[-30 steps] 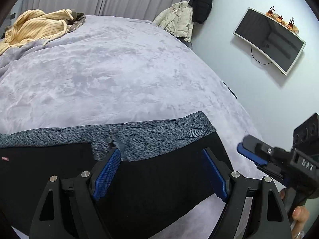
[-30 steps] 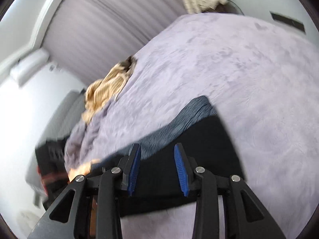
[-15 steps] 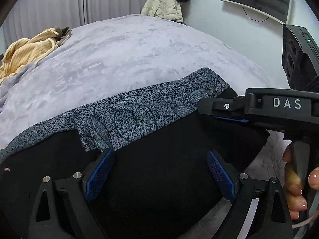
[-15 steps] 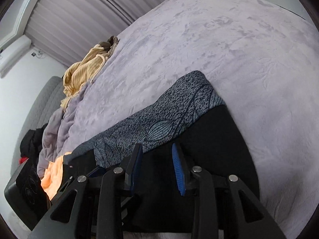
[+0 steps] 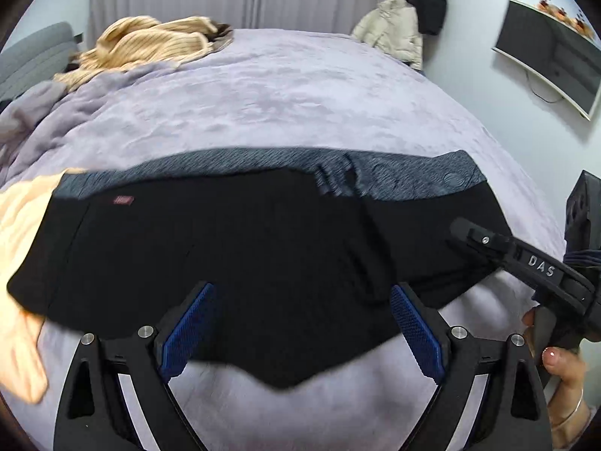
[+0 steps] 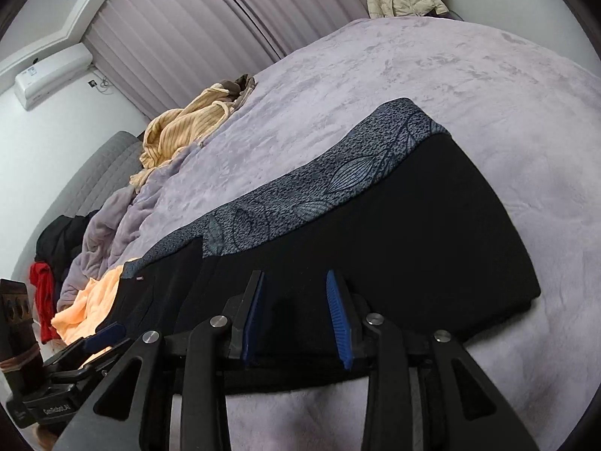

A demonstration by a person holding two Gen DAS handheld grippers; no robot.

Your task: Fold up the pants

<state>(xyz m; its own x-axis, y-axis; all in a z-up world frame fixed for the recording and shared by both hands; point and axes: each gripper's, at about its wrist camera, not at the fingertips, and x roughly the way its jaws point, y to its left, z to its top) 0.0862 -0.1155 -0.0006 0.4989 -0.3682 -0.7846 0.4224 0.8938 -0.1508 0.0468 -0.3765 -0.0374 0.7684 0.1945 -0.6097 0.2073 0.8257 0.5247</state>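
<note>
Black pants [image 5: 244, 244] lie flat across the purple bed cover [image 5: 281, 105], over a grey leaf-patterned cloth [image 5: 405, 180] that shows along their far edge. My left gripper [image 5: 302, 287] hovers wide open over the pants' near edge, with nothing pressed between its pads. My right gripper [image 6: 295, 276] is low over the black pants [image 6: 413, 233] with a narrow gap; its jaws are opening slightly and the pads grip no cloth. In the left wrist view the right gripper [image 5: 462, 227] reaches in over the pants' right end. The left gripper [image 6: 109, 332] shows at the right wrist view's lower left.
An orange garment [image 5: 18, 244] lies at the pants' left end. A yellow striped garment [image 5: 150, 37] and bunched blanket sit at the bed's far left. A pale jacket [image 5: 394, 34] hangs beyond the bed, with a screen [image 5: 552, 56] on the right wall. A person's hand [image 5: 563, 368] holds the right gripper.
The left gripper has swung left along the pants, bringing the orange garment into view, and its jaws have widened a little. The right gripper has sunk closer to the pants and rolled.
</note>
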